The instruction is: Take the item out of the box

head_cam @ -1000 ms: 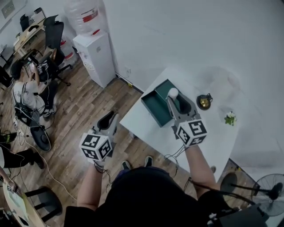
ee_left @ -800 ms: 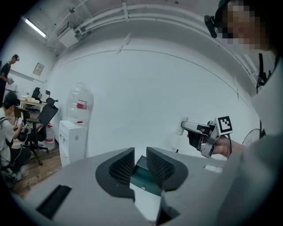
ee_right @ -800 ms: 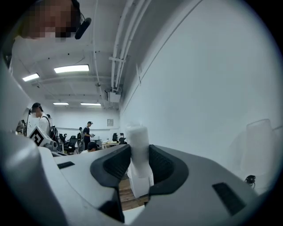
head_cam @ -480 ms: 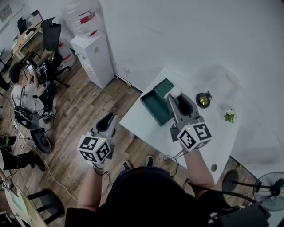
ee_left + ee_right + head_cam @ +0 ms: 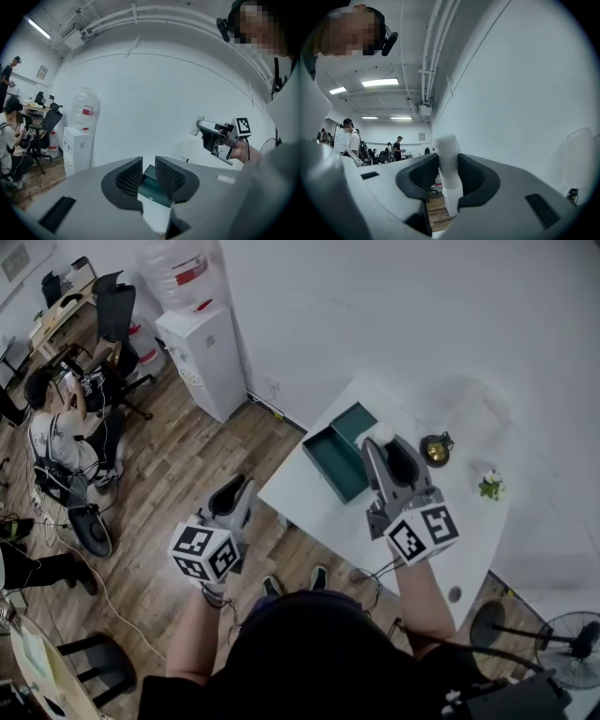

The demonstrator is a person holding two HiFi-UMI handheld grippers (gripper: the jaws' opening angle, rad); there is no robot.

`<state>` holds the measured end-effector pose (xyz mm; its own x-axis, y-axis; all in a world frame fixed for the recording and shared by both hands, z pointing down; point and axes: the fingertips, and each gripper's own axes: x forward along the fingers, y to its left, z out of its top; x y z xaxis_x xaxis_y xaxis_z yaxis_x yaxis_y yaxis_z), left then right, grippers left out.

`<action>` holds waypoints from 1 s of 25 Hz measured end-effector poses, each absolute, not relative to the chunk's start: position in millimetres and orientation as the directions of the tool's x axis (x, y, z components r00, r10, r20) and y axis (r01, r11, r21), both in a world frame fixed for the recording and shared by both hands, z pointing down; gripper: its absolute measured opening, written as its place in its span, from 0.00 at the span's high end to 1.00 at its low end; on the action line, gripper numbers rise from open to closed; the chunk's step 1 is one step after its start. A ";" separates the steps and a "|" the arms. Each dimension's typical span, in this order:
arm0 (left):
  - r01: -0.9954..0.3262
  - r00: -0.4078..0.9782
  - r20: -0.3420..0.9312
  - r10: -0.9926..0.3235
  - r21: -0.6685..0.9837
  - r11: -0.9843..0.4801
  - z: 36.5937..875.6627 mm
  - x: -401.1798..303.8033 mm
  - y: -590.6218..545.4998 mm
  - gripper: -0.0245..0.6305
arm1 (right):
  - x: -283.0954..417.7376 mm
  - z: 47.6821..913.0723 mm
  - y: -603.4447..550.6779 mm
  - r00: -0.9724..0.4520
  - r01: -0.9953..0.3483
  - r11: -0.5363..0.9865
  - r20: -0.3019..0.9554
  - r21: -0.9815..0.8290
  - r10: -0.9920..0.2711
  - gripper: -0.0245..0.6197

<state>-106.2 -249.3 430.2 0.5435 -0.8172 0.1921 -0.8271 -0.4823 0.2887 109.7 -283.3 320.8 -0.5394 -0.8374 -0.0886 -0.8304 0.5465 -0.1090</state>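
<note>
Right gripper view shows the small white plastic bottle-shaped item (image 5: 445, 147) clamped between the black ribbed pads of the right gripper (image 5: 448, 169), with open air beneath it. From the head view it is held above the far end of the open dark green rectangular box (image 5: 339, 463) on the white table (image 5: 309, 502). Lifting out therefore looks essentially done; carrying it aside and setting it down remains. The left gripper (image 5: 149, 174) hangs off the table, jaws slightly parted and empty.
</note>
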 end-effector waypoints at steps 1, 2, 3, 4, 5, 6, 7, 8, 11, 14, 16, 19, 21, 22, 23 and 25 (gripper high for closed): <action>-0.828 0.543 0.192 -0.818 0.286 -0.483 429.8 -106.0 -249.6 0.84 | 109.2 320.3 -282.8 -0.543 -0.828 0.550 -0.090 -0.108 -0.835 0.75; -0.828 0.543 0.192 -0.817 0.284 -0.483 429.4 -105.5 -249.8 0.84 | 108.9 319.6 -282.4 -0.547 -0.826 0.554 -0.091 -0.107 -0.833 0.75; -0.828 0.544 0.192 -0.817 0.283 -0.484 429.1 -104.7 -249.7 0.84 | 108.6 319.0 -282.1 -0.549 -0.824 0.557 -0.092 -0.107 -0.831 0.75; -0.828 0.544 0.193 -0.816 0.282 -0.485 429.1 -103.9 -249.4 0.84 | 108.5 318.6 -281.8 -0.552 -0.822 0.559 -0.092 -0.106 -0.829 0.75; -0.827 0.545 0.194 -0.816 0.283 -0.486 429.6 -103.3 -248.7 0.84 | 108.4 318.7 -281.3 -0.553 -0.821 0.560 -0.093 -0.107 -0.828 0.75; -0.827 0.546 0.196 -0.815 0.283 -0.486 430.6 -102.9 -247.8 0.84 | 108.4 319.2 -280.9 -0.554 -0.821 0.561 -0.093 -0.109 -0.828 0.75; -0.826 0.547 0.197 -0.814 0.284 -0.486 431.5 -102.7 -247.2 0.84 | 108.6 319.8 -280.6 -0.554 -0.820 0.561 -0.092 -0.111 -0.828 0.75; -0.826 0.547 0.198 -0.813 0.285 -0.486 432.0 -102.5 -247.4 0.84 | 108.9 320.1 -280.9 -0.554 -0.820 0.561 -0.092 -0.113 -0.828 0.75; -0.827 0.545 0.197 -0.815 0.286 -0.484 431.7 -102.4 -248.9 0.84 | 110.0 319.6 -282.4 -0.552 -0.821 0.560 -0.094 -0.114 -0.828 0.75; -0.827 0.544 0.200 -0.815 0.288 -0.482 432.6 -103.0 -248.3 0.84 | 110.8 319.5 -281.6 -0.551 -0.822 0.559 -0.094 -0.113 -0.829 0.75; -0.827 0.545 0.201 -0.814 0.289 -0.482 433.2 -102.9 -247.9 0.84 | 111.2 319.2 -281.4 -0.550 -0.822 0.558 -0.094 -0.112 -0.830 0.75; -0.826 0.546 0.202 -0.813 0.291 -0.482 433.7 -102.6 -247.7 0.84 | 111.4 318.7 -281.3 -0.551 -0.821 0.559 -0.093 -0.114 -0.829 0.75; -0.827 0.545 0.202 -0.814 0.292 -0.480 434.0 -103.1 -248.0 0.84 | 110.7 318.1 -281.5 -0.554 -0.820 0.561 -0.094 -0.113 -0.827 0.75; -0.827 0.544 0.202 -0.814 0.293 -0.480 434.1 -103.2 -248.0 0.84 | 110.5 317.9 -281.5 -0.554 -0.819 0.562 -0.095 -0.113 -0.827 0.75; -0.827 0.544 0.203 -0.814 0.294 -0.479 434.3 -103.2 -247.6 0.84 | 110.6 318.0 -281.1 -0.554 -0.819 0.562 -0.095 -0.113 -0.827 0.75; -0.828 0.544 0.207 -0.813 0.293 -0.479 434.9 -103.1 -246.3 0.84 | 111.3 319.0 -279.8 -0.553 -0.820 0.560 -0.093 -0.116 -0.828 0.75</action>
